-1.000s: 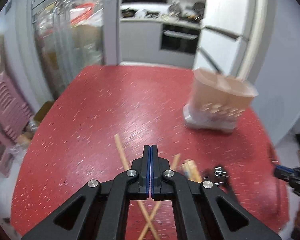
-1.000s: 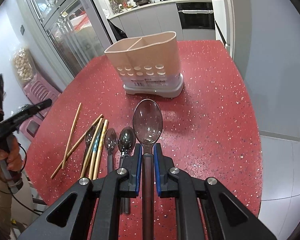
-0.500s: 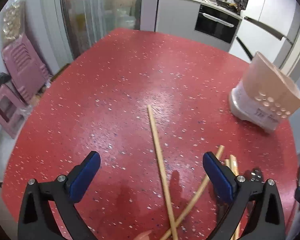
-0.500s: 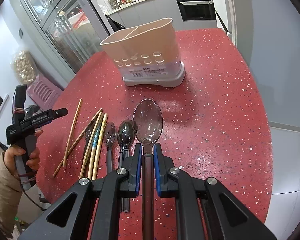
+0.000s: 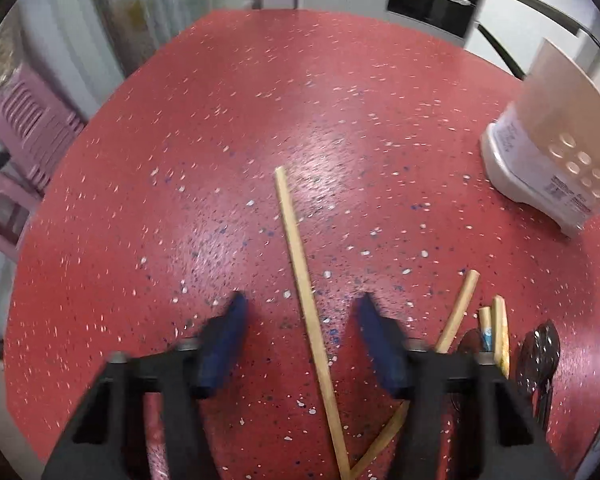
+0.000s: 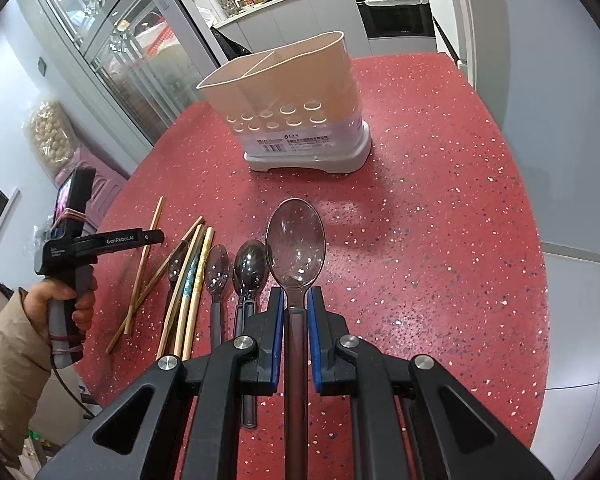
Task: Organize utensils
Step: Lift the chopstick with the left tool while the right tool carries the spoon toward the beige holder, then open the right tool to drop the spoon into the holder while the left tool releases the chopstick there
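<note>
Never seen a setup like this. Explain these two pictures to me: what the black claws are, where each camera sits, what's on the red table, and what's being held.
No robot here: a person holds a hand-held two-finger gripper in each hand, each with a camera looking along its fingers.

The left wrist view shows the left gripper pointing down at the red table; its jaws are closing around a wooden chopstick but not yet pressing it.

The right wrist view shows the right gripper shut on a big clear spoon. On the table lie more chopsticks, smaller spoons and a beige utensil holder. The person's hand holding the other gripper shows at the left.
</note>
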{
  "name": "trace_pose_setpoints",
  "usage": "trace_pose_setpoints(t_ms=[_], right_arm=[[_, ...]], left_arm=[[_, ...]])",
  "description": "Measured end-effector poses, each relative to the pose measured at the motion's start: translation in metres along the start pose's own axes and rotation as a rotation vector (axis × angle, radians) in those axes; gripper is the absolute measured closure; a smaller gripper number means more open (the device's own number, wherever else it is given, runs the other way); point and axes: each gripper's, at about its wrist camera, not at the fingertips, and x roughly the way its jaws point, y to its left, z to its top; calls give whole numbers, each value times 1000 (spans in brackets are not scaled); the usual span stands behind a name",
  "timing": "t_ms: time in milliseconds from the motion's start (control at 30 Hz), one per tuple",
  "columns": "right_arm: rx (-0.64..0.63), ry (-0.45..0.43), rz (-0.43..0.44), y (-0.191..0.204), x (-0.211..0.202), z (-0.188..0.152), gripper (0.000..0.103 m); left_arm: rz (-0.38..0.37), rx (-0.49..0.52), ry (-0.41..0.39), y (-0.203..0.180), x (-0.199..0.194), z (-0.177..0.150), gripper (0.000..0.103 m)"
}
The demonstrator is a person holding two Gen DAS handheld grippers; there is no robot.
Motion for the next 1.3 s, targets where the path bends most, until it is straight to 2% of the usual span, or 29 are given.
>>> trace_pose_setpoints(t_ms=[33,67,167,267,500,733,767,933,1133,1300], right_arm=[[-2,0,0,0,0,1,90],[-4,0,-1,1,0,2,90],[-12,-5,-1,3,-1,7,90],[-20,-14,-7,3,-4,13,90],[-47,-68,-23,7,-14,37,90],[-90,-164,-27,15,-29,81,90],[-100,-180,-26,16,-31,89,90],[-131,-255,-2,25,-37,126,90],[-164,-344,26,32,-34,171,90],[-171,-401,48,37,-19,202,90]], left_arm=[[-4,13,-1,0,4,3,65],[-13,13,1,0,5,5,72],[-73,-5,-10,4,10,8,72],[-108,-28,-55,7,10,11,72],[-197,-53,-229,-5,-36,30,72],[-314,-41,-404,-25,-93,68,72],[-331,-37,-422,-32,-111,63,72],[-387,2,-513,-60,-151,90,72],[-452,-1,-581,-75,-170,128,72],[-453,-1,-662,-95,-179,151,72]])
